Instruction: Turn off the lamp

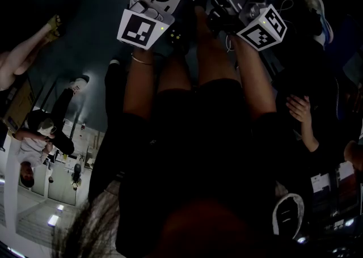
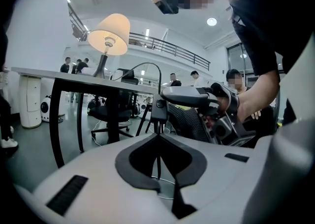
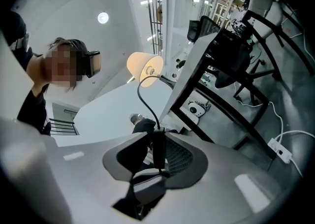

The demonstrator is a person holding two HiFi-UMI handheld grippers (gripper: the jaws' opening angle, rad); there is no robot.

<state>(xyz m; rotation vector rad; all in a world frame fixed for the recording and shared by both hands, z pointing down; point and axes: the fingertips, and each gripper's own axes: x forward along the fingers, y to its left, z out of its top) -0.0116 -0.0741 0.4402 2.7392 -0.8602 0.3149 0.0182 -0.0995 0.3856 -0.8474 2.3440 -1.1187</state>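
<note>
Lit cream-shaded lamp [image 2: 109, 33] upright on table [image 2: 59, 76]

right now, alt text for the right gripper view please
The right gripper holds a black inline switch between its jaws; the cord curves up to a lit lamp on a white table. A person is at left.

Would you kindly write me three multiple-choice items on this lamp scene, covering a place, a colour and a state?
1. Where does the lamp stand? A floor; B table; C chair.
2. Its shade is: A cream; B green; C black.
3. The lamp is: A off; B tipped over; C lit.
Answers: B, its base rests on the tabletop; A, the shade looks pale cream; C, the shade glows.
</note>
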